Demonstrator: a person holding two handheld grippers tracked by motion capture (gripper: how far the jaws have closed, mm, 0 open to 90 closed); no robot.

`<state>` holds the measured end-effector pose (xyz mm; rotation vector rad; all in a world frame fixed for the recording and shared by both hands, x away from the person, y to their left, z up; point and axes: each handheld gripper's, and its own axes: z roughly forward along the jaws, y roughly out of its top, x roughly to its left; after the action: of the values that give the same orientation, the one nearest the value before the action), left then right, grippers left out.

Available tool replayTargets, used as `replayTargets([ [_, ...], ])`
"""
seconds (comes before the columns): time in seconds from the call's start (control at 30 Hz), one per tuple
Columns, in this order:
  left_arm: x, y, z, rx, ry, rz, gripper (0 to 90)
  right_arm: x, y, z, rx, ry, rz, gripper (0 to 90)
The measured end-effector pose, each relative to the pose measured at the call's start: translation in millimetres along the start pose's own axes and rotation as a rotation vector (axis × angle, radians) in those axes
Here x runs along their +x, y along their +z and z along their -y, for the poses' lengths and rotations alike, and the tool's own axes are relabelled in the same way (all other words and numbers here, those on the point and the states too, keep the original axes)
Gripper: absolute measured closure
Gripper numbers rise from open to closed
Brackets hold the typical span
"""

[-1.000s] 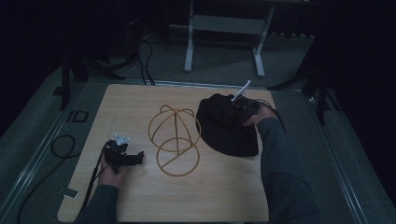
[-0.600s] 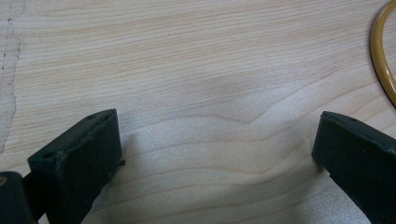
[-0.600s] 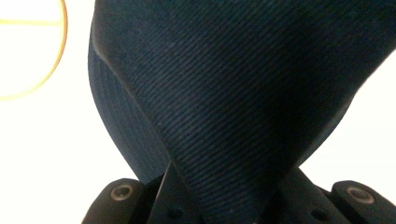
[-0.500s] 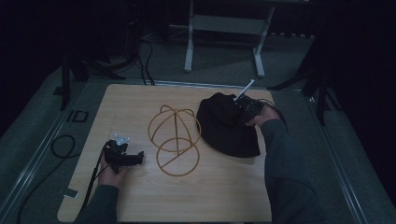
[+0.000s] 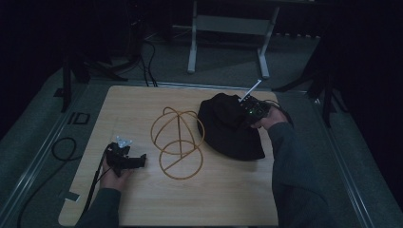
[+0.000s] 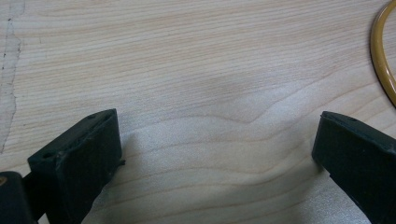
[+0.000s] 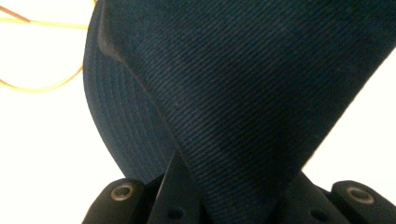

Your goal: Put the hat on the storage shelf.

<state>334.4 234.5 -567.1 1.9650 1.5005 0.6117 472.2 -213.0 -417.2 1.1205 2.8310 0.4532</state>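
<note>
The right claw (image 5: 248,113) is clenched on the dark bucket hat's (image 5: 228,126) crown. The left claw (image 6: 215,154), jaws spread apart, rests on the counter (image 5: 142,99) beside the wire hat frame (image 5: 178,142).

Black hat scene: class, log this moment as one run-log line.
right tool: shut on black hat | left tool: open on table | wire stand: bare

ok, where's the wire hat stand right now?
In the high view the wire hat stand sits mid-table, between the left gripper and the dark hat pinched by the right gripper.
</note>
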Motion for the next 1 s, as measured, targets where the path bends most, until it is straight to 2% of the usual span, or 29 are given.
replayTargets([
  [0.3, 0.0, 0.0, 0.0, 0.000, 0.000, 0.000, 1.6, 6.0, -11.4, 2.1, -0.027, -0.019, -0.010, 87.1],
  [1.0, -0.1, 0.1, 0.0, -0.002, -0.002, -0.001, 1.6, 12.5, -37.5, 15.1, -0.079, -0.061, 0.003, 87.1],
])
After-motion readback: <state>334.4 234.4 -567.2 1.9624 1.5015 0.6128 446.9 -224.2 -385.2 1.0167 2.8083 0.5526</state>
